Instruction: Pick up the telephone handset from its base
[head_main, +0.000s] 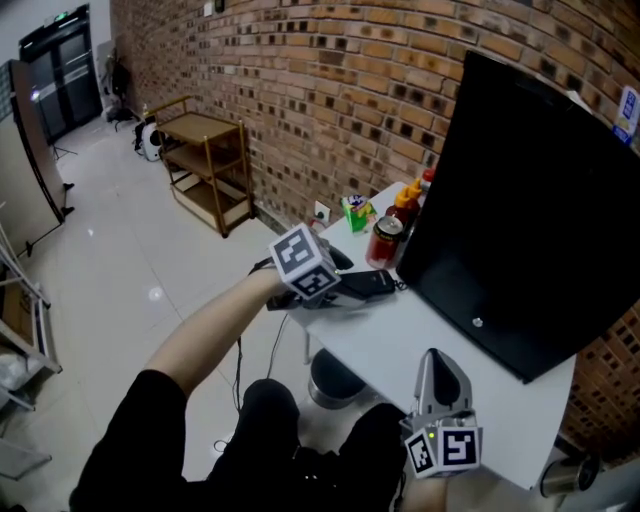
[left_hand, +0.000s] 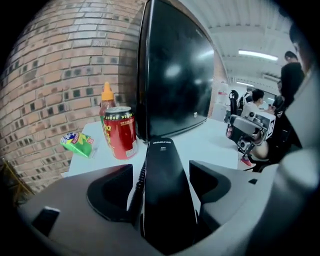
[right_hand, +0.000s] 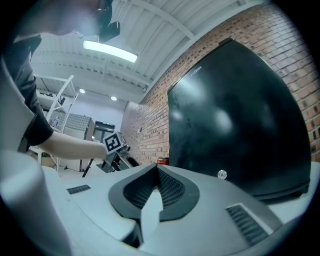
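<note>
The black telephone handset (left_hand: 165, 185) lies lengthwise between the jaws of my left gripper (left_hand: 161, 167), its coiled cord along its left side. Both pads stand a little off its sides, so the gripper is open around it. In the head view the left gripper (head_main: 345, 285) hangs over the handset (head_main: 372, 283) at the white table's (head_main: 400, 345) left end. The base is hidden under the gripper. My right gripper (head_main: 437, 362) rests at the table's near edge, pointing level, its jaws shut on nothing (right_hand: 157, 169).
A large black monitor (head_main: 530, 200) fills the table's back. A red can (left_hand: 120, 132), sauce bottles (head_main: 410, 198) and a green packet (left_hand: 77, 144) stand just beyond the handset. A wooden shelf (head_main: 205, 165) stands by the brick wall. People sit in the far room.
</note>
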